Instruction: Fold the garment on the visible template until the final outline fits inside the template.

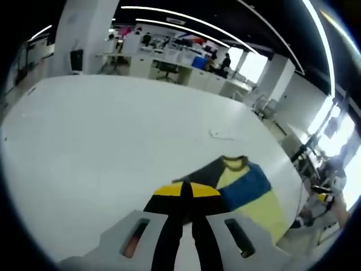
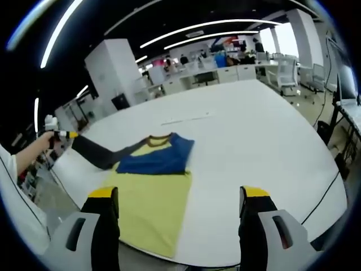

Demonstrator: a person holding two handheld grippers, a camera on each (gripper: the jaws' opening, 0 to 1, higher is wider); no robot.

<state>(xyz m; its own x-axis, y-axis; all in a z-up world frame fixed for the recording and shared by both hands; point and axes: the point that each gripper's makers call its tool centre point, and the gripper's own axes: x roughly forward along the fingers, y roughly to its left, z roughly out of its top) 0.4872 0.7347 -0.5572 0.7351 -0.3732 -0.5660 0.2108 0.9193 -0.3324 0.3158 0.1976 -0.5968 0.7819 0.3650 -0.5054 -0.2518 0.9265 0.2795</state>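
Observation:
The garment [image 2: 152, 192] lies flat on the white table [image 2: 254, 141], with a yellow body, a blue chest band [image 2: 161, 159] and a dark grey sleeve [image 2: 98, 152]. The sleeve is pulled out taut to the left, off past the table edge. My left gripper [image 2: 56, 134] holds the sleeve's end; in the left gripper view its yellow-tipped jaws [image 1: 186, 191] are pressed together on the dark cloth, and the garment [image 1: 254, 192] lies beyond. My right gripper [image 2: 179, 197] is open, jaws wide apart, above the yellow hem near the table's front edge.
A thin pale strip [image 2: 186, 119] lies on the table beyond the collar. The person's white-sleeved arm [image 2: 25, 158] reaches in at the left. Office desks and chairs [image 2: 282, 70] stand behind the table, and a white pillar [image 2: 115, 73] at the back left.

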